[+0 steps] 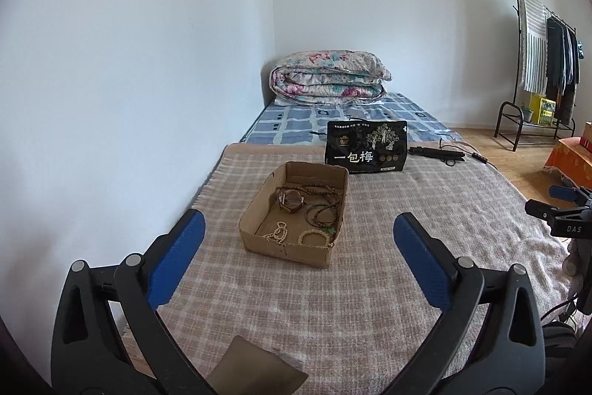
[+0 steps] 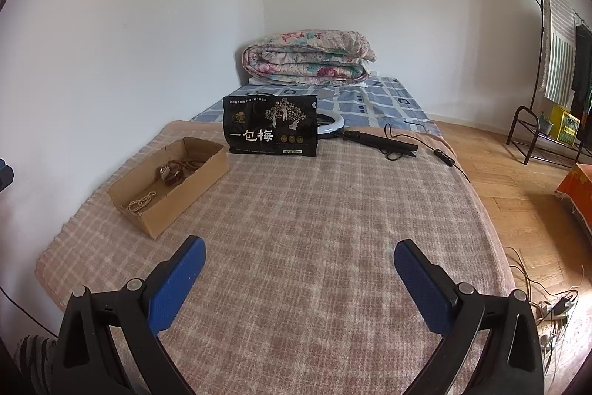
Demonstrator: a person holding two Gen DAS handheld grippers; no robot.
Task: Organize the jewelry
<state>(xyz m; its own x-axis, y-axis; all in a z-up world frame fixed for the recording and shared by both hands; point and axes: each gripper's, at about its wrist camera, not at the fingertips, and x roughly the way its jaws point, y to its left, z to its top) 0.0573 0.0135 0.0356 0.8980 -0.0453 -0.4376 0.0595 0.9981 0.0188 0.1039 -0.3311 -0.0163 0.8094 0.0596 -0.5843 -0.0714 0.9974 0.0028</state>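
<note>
An open cardboard box (image 1: 255,235) lies on a checked blanket (image 1: 388,247) on the bed. In it lie a brown-strapped watch (image 1: 291,202), dark bead strings (image 1: 322,213), a pale bead bracelet (image 1: 314,238) and a pearl strand (image 1: 276,233). My left gripper (image 1: 299,228) is open and empty, just in front of the box. In the right wrist view the box (image 2: 185,189) sits at the left with the watch (image 2: 171,173) and pearl strand (image 2: 141,201) visible. My right gripper (image 2: 299,258) is open and empty over the blanket (image 2: 333,228), well right of the box.
A black snack bag (image 1: 366,146) (image 2: 272,131) stands behind the box. A ring light with black handle and cable (image 2: 373,140) lies beyond it. A folded floral quilt (image 1: 329,78) sits at the far end. A clothes rack (image 1: 544,62) stands on the wooden floor at right.
</note>
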